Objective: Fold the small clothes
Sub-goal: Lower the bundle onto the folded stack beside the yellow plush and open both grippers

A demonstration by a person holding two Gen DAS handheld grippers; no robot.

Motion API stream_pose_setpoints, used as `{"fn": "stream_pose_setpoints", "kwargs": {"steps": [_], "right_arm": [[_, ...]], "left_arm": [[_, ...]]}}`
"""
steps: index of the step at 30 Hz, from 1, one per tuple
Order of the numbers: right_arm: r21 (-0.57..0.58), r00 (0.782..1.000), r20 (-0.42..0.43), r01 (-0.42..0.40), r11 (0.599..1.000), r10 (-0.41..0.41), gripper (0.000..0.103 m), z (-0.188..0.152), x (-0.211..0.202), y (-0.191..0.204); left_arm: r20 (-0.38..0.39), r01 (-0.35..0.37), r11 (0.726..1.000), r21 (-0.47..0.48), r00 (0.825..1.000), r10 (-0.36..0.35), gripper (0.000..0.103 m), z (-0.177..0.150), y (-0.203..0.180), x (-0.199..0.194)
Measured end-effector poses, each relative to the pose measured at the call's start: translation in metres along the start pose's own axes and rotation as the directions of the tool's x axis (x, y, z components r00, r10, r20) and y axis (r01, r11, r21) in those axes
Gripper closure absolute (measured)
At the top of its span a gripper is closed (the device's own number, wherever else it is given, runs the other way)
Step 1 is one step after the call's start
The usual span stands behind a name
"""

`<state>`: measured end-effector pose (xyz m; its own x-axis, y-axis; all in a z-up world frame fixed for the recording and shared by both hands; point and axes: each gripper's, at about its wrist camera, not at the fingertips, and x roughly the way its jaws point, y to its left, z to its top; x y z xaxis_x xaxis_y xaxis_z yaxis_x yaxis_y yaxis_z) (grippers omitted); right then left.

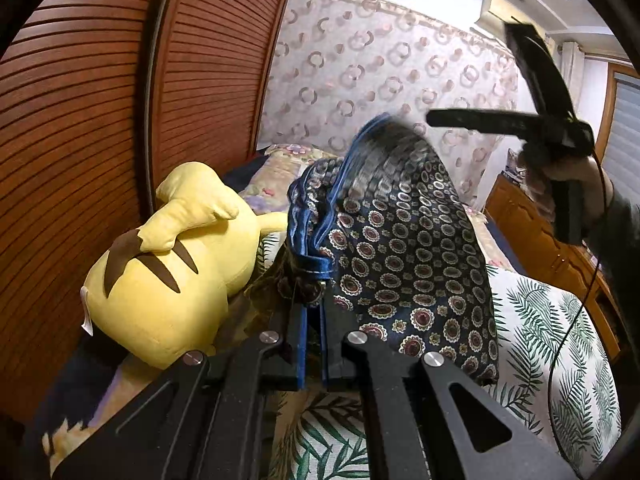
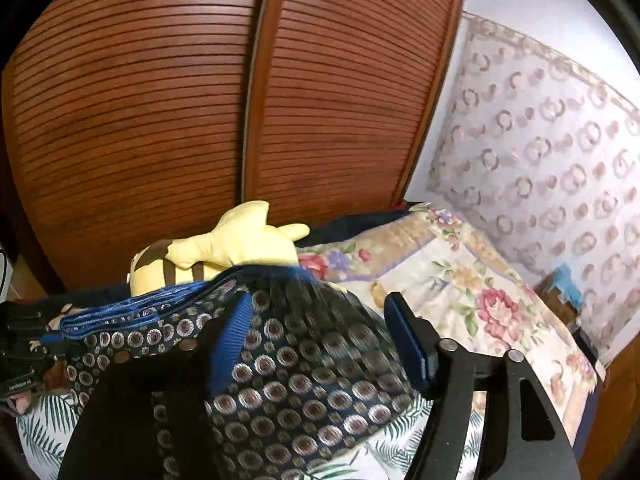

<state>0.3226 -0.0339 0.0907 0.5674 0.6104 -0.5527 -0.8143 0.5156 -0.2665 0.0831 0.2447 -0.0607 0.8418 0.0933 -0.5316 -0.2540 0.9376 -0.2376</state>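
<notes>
Left gripper at the bottom centre of the left wrist view, jaws pinched tight on the blue hem of the shorts. The cloth, dark navy with round medallions, rises from the fingertips and fills the middle of the frame, draping down to the right over the leaf-print sheet. Its top edge is blurred.

Upper right of that same view: the right gripper, held in a hand, its two black fingers spread in a wide V with nothing between them. It hangs just right of the cloth's blurred peak, clear of it.

Over to the right wrist view: right gripper wide apart, one blue-padded finger at centre right standing free, the other at lower left largely draped by the shorts. The fabric spills across the lower middle of the frame, waistband running off to the left edge, where the left gripper shows; its grip cannot be made out from this side.

Yellow plush lies at the left, just beside the shorts, against the slatted wooden doors. Floral bedding at right, patterned curtain behind it.
</notes>
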Motion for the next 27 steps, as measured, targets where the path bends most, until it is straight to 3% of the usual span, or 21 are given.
{"fn": "stream_pose_setpoints", "kwargs": {"steps": [11, 18, 24, 27], "right_arm": [[0.148, 0.993, -0.103, -0.036, 0.988, 0.052, 0.032, -0.065, 0.02, -0.015], [0.194, 0.987, -0.126, -0.076, 0.978, 0.102, 0.032, -0.067, 0.052, -0.014], [0.177, 0.989, -0.126, -0.058, 0.982, 0.081, 0.032, -0.067, 0.079, -0.012], [0.184, 0.99, -0.122, -0.041, 0.982, 0.065, 0.032, -0.072, 0.073, -0.012]], "left_arm": [[-0.02, -0.035, 0.999, 0.018, 0.999, 0.036, 0.098, -0.002, 0.0, 0.004], [-0.037, -0.047, 0.999, 0.023, 0.998, 0.047, 0.098, -0.003, -0.001, 0.005], [-0.042, -0.074, 0.996, 0.052, 0.996, 0.076, 0.097, -0.004, -0.006, 0.005], [-0.04, -0.084, 0.994, 0.071, 0.995, 0.087, 0.088, -0.002, -0.008, 0.003]]}}
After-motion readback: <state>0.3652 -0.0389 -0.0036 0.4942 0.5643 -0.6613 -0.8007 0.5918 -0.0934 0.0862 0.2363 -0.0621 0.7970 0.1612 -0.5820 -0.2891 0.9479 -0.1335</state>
